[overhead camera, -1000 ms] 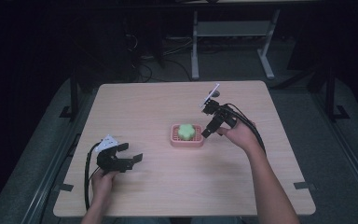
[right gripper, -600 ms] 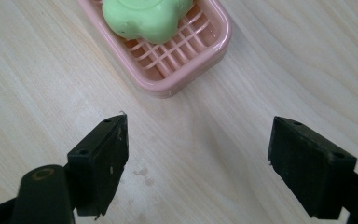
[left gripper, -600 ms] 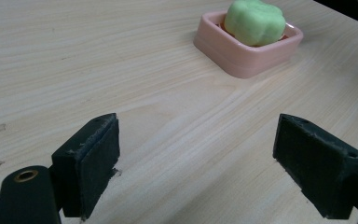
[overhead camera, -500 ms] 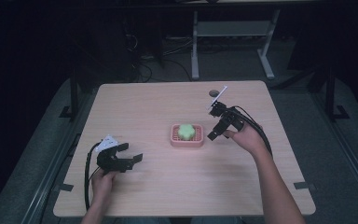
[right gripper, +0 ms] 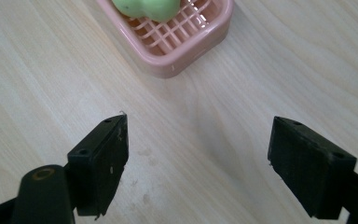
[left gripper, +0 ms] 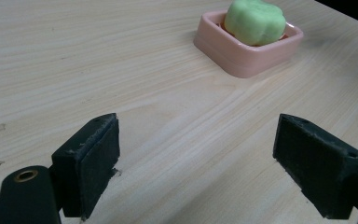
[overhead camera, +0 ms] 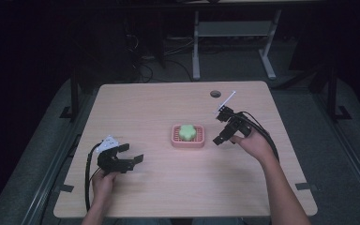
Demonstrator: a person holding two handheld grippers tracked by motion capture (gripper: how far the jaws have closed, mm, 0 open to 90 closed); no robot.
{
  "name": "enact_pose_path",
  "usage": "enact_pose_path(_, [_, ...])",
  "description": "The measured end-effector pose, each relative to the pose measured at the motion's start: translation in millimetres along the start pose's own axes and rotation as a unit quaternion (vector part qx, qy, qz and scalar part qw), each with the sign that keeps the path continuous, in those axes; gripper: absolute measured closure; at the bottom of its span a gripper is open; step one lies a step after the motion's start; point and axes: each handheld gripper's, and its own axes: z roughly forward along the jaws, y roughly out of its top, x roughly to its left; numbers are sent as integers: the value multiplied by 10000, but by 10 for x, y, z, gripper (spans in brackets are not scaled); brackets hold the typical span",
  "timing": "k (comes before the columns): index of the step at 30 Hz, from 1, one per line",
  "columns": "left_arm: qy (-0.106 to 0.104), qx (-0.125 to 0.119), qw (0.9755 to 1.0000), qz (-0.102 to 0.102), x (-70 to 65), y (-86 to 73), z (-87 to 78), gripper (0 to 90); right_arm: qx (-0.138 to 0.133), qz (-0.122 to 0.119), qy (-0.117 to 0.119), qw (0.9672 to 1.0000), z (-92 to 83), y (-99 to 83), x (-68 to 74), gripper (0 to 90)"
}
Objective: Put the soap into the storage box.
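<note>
Two grippers, jaws apart, flank a pink tray (overhead camera: pixel 188 140) mid-desk.
Right gripper (overhead camera: pixel 221 126) tilts just beside it; left gripper (overhead camera: pixel 129 157) hovers near the desk's left edge.

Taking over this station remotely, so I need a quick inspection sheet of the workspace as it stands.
Surface: wooden table, round hole near far edge.
Job's things: green soap sitting in pink dish, mid-table.
Clutter: nothing seen.
Grippers: left gripper open, empty, near front left; right gripper open, empty, beside the dish, apart from it.
Cables: black cable trails from left gripper; another from right.
Surroundings: dark room, desk frame and floor wires beyond.
</note>
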Motion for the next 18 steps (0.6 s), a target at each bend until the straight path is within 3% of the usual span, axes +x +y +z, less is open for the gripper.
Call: enact_pose_path(18, [3, 7, 10000, 38, 0, -1, 5, 143, -132, 184, 26, 9997, -39, -346, -57, 198])
